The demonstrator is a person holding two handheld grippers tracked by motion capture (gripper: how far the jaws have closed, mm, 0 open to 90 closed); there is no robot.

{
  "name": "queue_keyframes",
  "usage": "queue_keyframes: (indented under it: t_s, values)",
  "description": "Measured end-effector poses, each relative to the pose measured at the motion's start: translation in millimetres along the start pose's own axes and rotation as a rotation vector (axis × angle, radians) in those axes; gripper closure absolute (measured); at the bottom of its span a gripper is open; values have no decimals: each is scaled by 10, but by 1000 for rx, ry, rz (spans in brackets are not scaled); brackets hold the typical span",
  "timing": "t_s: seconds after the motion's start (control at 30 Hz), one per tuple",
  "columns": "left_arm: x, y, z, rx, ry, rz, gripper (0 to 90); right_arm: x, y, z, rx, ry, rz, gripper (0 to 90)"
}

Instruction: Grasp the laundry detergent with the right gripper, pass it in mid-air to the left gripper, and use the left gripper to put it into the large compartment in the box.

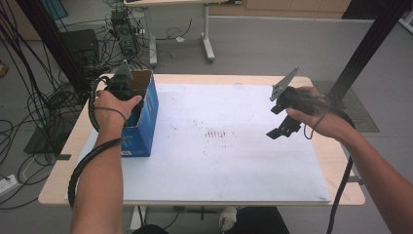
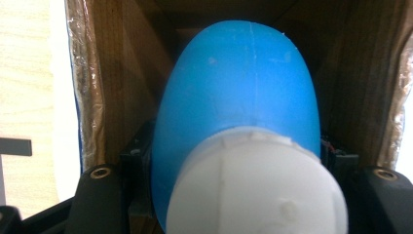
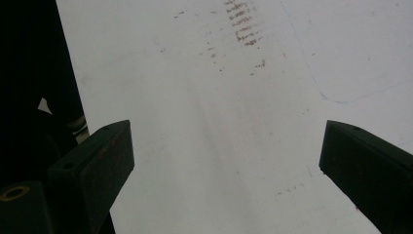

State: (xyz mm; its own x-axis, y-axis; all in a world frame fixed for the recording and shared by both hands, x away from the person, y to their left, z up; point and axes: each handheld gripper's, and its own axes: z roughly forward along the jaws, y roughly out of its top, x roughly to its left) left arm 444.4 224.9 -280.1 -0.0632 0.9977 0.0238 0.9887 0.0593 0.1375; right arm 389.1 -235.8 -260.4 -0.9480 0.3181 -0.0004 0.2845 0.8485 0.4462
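- On the table [image 1: 204,187], under a white mat [image 1: 234,146], I work at the left edge, where an open blue cardboard box [image 1: 146,114] stands upright.
- In the box mouth, my left gripper [image 1: 122,85] points down; in the left gripper view its jaws are closed on a blue bottle [image 2: 238,87] with a white cap [image 2: 258,190], the bottle's body between the brown inner walls.
- Over the mat's right part, my right gripper [image 3: 226,161] hangs with jaws spread wide and nothing between them.
- Step in hand, as I judge it: the bottle is either going into the box or coming out; I cannot tell which.
- Next move calls for a straight vertical path, keeping the bottle off the box walls.
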Motion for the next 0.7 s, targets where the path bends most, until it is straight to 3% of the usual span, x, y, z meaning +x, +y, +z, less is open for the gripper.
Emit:
queue_keyframes:
  t_s: [0.7]
  values:
    - [-6,-1,-25,-2,2,4,353,8,9,-15,-4,0,-2,59]
